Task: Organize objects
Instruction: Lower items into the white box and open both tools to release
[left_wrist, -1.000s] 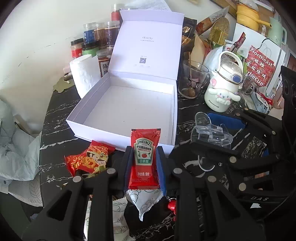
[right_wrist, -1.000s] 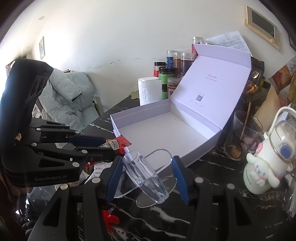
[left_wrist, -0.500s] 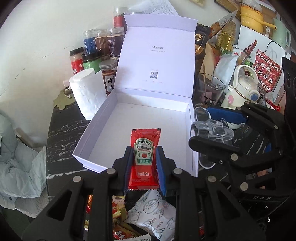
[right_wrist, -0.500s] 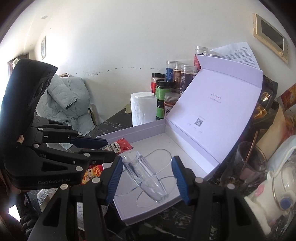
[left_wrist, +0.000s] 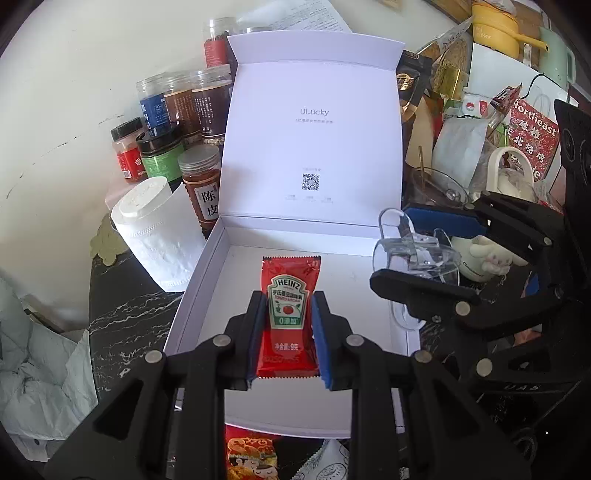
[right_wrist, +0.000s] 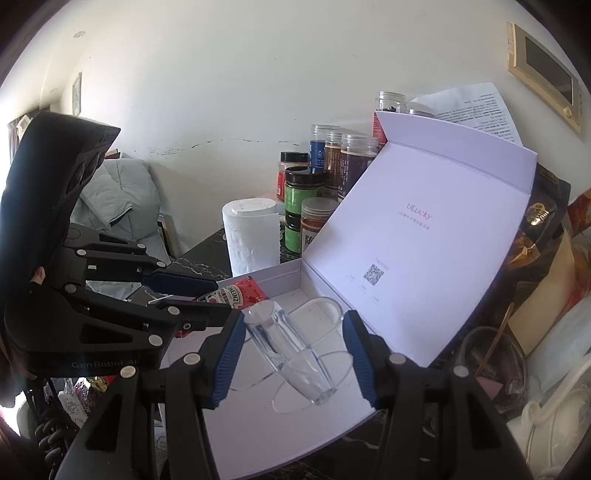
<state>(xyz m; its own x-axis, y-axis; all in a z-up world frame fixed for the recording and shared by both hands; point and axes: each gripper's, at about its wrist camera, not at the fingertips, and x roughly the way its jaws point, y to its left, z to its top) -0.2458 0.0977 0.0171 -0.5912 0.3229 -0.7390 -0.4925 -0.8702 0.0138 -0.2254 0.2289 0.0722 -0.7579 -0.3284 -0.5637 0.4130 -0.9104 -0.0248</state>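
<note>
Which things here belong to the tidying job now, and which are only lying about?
In the job:
- ketchup packet, held in the left claw
- clear stand, in the right claw
- open white box

Lying about:
- jars
- paper roll
- glass cup
- snack packets

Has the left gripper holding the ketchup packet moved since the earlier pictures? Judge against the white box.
Yes. The left gripper with the ketchup packet has advanced from in front of the white box to over its open floor, toward the upright lid.
</note>
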